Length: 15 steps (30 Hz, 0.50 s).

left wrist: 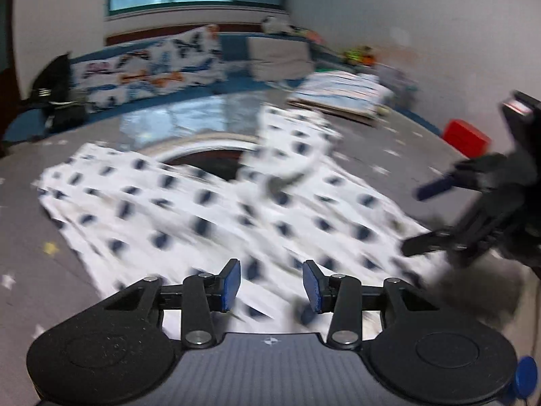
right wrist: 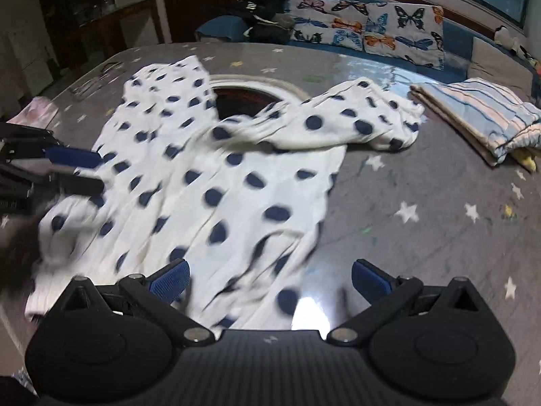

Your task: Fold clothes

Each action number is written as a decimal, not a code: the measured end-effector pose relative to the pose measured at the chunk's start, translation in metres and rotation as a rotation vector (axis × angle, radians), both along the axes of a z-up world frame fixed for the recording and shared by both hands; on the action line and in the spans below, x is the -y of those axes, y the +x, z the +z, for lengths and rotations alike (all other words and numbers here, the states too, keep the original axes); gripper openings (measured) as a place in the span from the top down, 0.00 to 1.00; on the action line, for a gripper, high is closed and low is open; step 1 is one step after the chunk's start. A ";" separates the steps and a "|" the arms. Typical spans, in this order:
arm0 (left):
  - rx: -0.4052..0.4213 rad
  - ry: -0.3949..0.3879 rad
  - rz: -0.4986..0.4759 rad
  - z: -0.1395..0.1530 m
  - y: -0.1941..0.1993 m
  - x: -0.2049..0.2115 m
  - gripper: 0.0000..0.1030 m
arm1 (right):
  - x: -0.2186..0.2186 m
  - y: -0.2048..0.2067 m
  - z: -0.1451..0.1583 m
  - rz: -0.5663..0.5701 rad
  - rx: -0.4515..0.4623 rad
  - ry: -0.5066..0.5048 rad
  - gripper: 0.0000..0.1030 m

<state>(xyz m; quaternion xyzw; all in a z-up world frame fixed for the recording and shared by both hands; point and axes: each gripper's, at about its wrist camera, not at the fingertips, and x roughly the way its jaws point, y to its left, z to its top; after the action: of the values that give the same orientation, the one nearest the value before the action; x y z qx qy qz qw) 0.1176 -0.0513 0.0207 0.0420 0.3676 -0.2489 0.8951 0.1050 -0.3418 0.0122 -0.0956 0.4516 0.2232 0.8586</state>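
The polka-dot garment [right wrist: 216, 182] lies spread on the counter [right wrist: 422, 237], one sleeve flopped across its top; both grippers, left [left wrist: 272, 286] and right [right wrist: 268, 279], hover parted and empty; I'd pinch matching corners together, evenly.

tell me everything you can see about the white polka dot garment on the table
The polka dot garment is thin white cloth with dark blue dots, spread mostly flat and wrinkled on the grey star-print table cover. One part is folded across its top toward the striped folded pile. It partly covers a round dark opening. Neither gripper's pads press on it.
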 end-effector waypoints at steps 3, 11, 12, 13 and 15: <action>0.008 0.003 -0.053 -0.007 -0.020 0.013 0.62 | -0.003 -0.009 -0.007 -0.021 0.008 -0.037 0.00; -0.024 0.030 -0.116 -0.027 -0.045 0.019 0.66 | 0.020 -0.016 -0.008 -0.159 0.031 -0.029 0.00; -0.026 0.034 -0.122 -0.028 -0.048 0.017 0.66 | 0.024 -0.014 -0.008 -0.188 0.040 -0.033 0.00; -0.030 0.038 -0.122 -0.029 -0.050 0.016 0.66 | 0.027 -0.012 -0.008 -0.215 0.044 -0.036 0.00; -0.040 0.042 -0.122 -0.029 -0.052 0.014 0.66 | 0.029 -0.010 -0.012 -0.231 0.022 -0.048 0.00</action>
<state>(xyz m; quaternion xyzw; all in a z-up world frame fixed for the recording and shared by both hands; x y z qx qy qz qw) 0.0656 -0.0653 -0.0087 0.0781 0.3871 -0.2961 0.8697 0.0953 -0.3704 -0.0002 -0.0659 0.4556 0.1107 0.8808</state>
